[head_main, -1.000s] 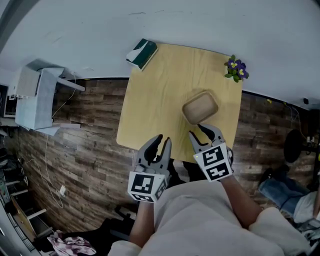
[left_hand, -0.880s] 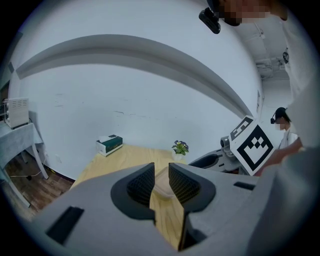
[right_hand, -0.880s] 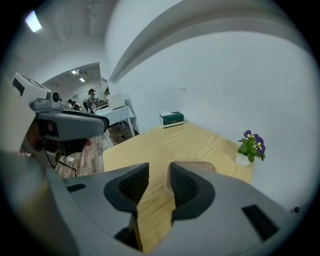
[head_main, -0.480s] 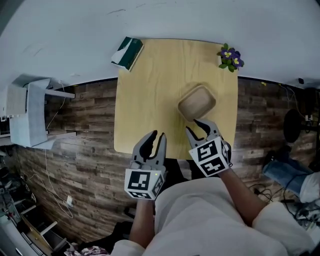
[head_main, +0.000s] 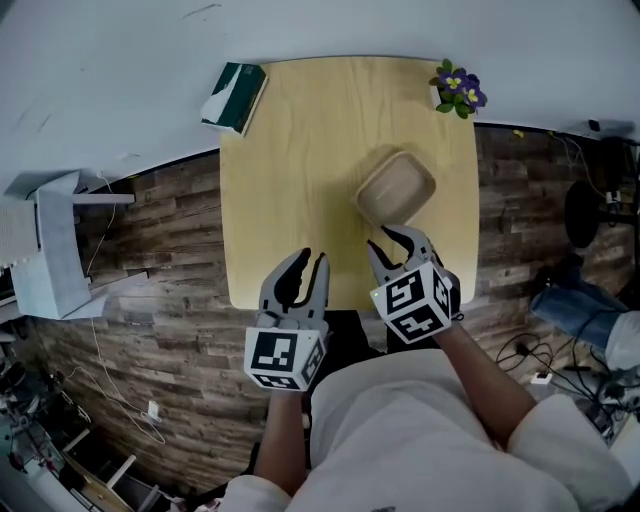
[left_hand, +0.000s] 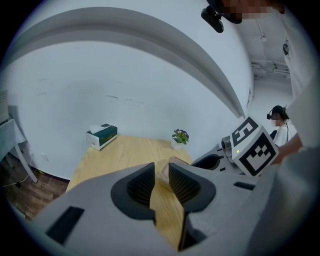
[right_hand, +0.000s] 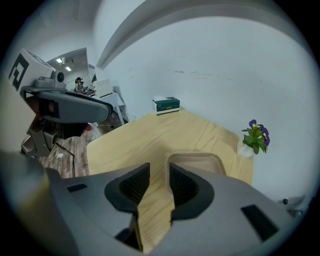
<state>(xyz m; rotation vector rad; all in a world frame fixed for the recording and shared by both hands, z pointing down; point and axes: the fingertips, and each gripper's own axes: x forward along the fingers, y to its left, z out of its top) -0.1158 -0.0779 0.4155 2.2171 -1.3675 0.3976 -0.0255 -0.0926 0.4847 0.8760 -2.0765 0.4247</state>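
Observation:
A tan rounded-square bowl (head_main: 396, 187) sits empty on the right half of a light wooden table (head_main: 300, 180). My right gripper (head_main: 397, 241) hovers just short of the bowl's near rim, its jaws drawn to a narrow slit with nothing between them. In the right gripper view the bowl (right_hand: 195, 161) lies directly beyond the right gripper (right_hand: 159, 182). My left gripper (head_main: 304, 269) hangs over the table's near edge, also nearly closed and empty. Between the left gripper (left_hand: 161, 182) jaws, part of the bowl (left_hand: 163, 170) shows.
A green and white tissue box (head_main: 232, 96) lies at the far left corner. A small pot of purple flowers (head_main: 455, 88) stands at the far right corner. A white wall borders the far side; wood-plank floor (head_main: 150, 260) surrounds the table. A pale side table (head_main: 55, 250) stands left.
Both grippers have edged forward over the table's near edge, the right one closer to the bowl. The head view has shifted, so the table sits higher in it. The jaws have not changed.

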